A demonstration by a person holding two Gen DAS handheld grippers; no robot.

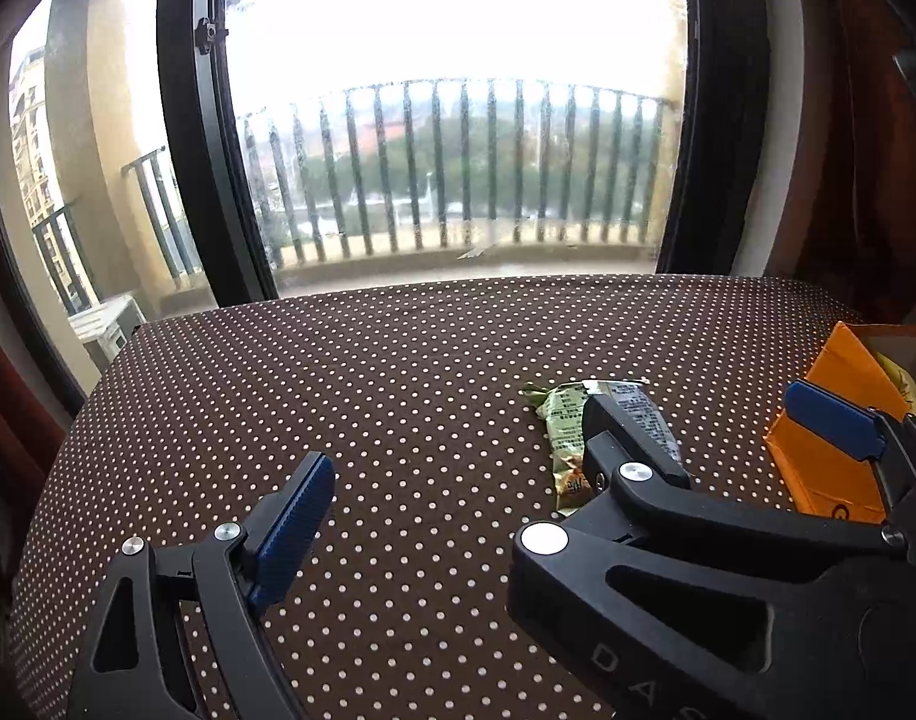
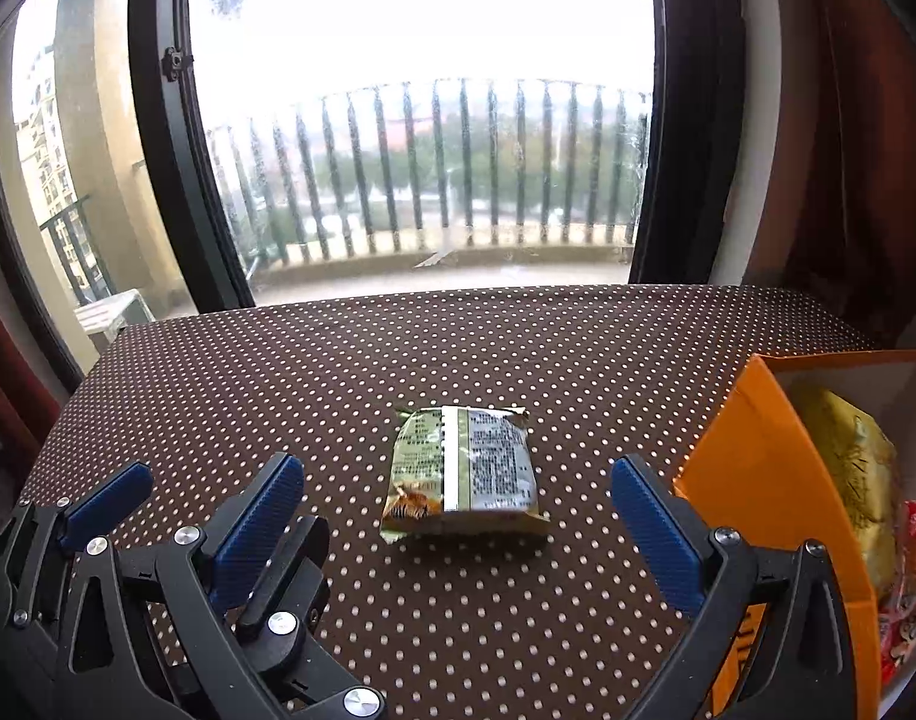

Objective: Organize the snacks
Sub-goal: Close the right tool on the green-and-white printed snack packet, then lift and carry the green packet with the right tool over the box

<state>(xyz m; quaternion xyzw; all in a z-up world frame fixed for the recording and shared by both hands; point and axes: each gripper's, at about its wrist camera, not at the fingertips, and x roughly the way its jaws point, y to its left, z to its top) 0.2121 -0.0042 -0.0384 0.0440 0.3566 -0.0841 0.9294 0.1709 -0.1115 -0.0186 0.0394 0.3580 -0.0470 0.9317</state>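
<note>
A green and silver snack packet lies flat on the polka-dot tablecloth, its printed back up. My right gripper is open, its blue pads on either side of the packet's near end, just short of it. My left gripper is open and empty to the left. In the left wrist view the packet lies partly behind a finger of the right gripper. An orange box at the right holds a yellow-green packet and a red packet.
The table ends at a large window with a black frame and a balcony railing behind. Dark curtains hang at the right. The left gripper's fingers show at the lower left of the right wrist view.
</note>
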